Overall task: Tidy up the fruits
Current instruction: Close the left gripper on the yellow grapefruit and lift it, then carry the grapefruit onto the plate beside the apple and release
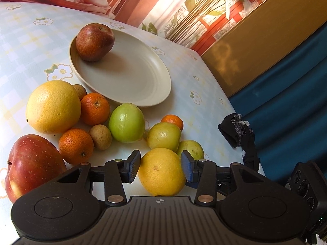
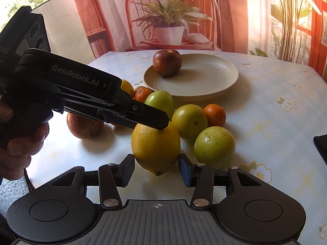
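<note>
Fruits lie clustered on the bench beside a plate holding one apple. Both claws straddle the same lemon: left claw part open, pads at its sides; right claw likewise, whether pressing I cannot tell.
</note>
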